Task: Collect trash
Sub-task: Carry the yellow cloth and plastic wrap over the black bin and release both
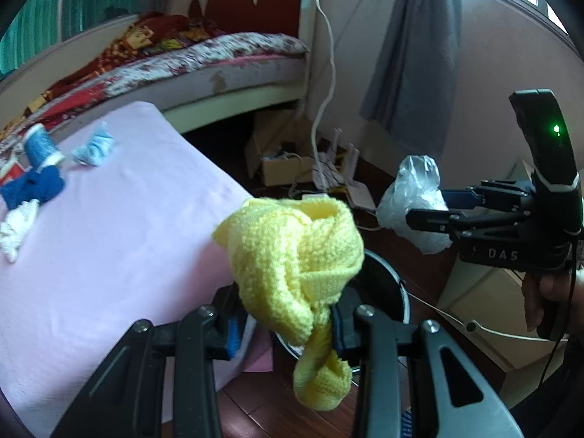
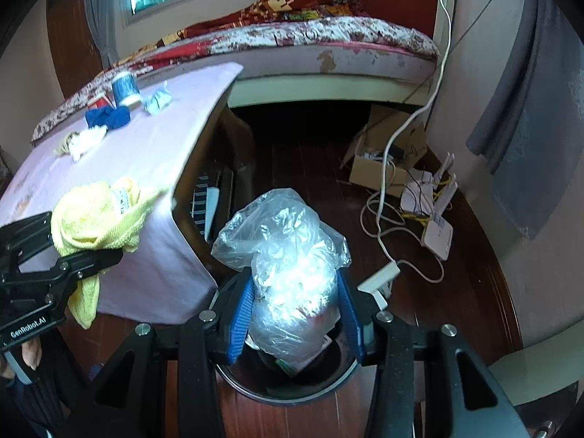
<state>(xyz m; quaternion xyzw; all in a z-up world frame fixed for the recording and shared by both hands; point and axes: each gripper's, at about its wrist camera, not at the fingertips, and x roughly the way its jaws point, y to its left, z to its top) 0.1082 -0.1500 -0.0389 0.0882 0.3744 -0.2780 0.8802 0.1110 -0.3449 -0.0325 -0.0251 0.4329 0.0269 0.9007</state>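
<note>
Left wrist view: a knotted yellow knitted cloth is clamped between the fingers of the left gripper and is held in the air above a dark round bin beside the table covered in a pink cloth. The right gripper is seen reaching in level from the right, closed on a crumpled clear plastic bag, with its handle gripped from below by a hand. "DAS" can be read on its body. In the right wrist view the bag is pinched between the blue finger pads directly over the open bin. "GenRobot.AI" is printed on the left gripper. More scraps are left on the table: a blue cloth and a white wad.
</note>
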